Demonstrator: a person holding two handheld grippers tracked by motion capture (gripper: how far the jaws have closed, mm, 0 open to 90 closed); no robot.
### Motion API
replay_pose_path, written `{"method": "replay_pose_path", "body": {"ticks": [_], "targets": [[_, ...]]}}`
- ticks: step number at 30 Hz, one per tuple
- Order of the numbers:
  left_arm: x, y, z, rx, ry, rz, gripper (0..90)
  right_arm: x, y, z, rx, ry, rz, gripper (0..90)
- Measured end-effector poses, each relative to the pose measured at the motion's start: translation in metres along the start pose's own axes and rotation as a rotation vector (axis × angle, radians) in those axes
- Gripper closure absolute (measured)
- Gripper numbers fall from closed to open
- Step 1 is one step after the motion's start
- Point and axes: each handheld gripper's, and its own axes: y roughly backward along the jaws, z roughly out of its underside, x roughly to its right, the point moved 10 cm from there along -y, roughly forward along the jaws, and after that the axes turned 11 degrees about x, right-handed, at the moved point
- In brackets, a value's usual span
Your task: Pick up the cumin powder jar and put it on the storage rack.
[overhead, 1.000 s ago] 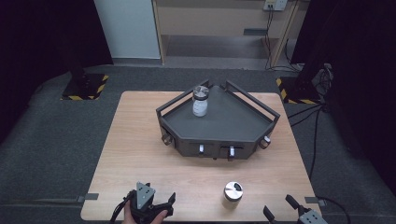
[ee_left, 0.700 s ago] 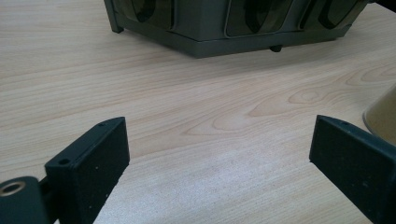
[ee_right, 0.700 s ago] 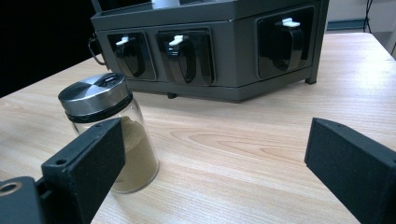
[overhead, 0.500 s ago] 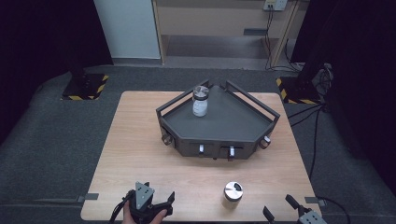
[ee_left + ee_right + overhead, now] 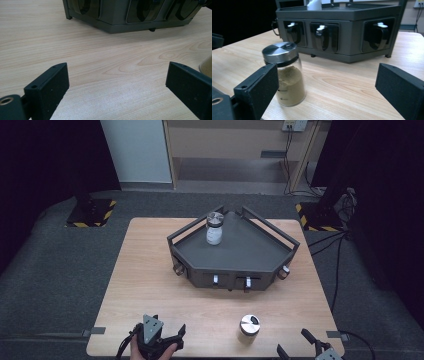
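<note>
High view puts the spice jar [image 5: 249, 325] upright on the desk [image 5: 150, 270] near its front edge, well short of the dark rack [image 5: 250, 252], where a second jar [image 5: 215, 228] with white contents already stands on the top tray. The right hand-held gripper [image 5: 305, 347] sits just to the right of the spice jar with its jaws spread and nothing between them; in the right gripper view the jar [image 5: 284, 75] stands ahead and to the left, beside the left jaw. The left hand-held gripper [image 5: 160, 337] rests at the front edge, likewise wide open and empty.

This looks like the approach before a pickup: the next move calls for swinging the right jaws around the jar's glass body and closing. The right gripper's body is cut off by the bottom edge of the high view.
</note>
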Motion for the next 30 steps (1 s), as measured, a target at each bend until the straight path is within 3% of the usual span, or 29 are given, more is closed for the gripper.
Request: {"method": "replay_pose_path", "body": {"ticks": [6,16,21,30], "targets": [[0.002,0.000,0.000,-0.001,0.005,0.008,3.9,-0.011,-0.013,-0.002,-0.024,0.033,-0.050,5.1],[0.001,0.001,0.000,0.011,0.000,-0.004,3.9,-0.035,-0.075,0.010,-0.157,0.128,-0.192,6.8],[0.001,0.002,0.000,0.015,0.003,0.003,3.9,-0.040,-0.092,0.018,-0.177,0.131,-0.204,8.4],[0.002,-0.001,-0.001,0.005,0.008,0.037,3.9,-0.039,-0.094,0.027,-0.179,0.112,-0.204,11.5]]}}
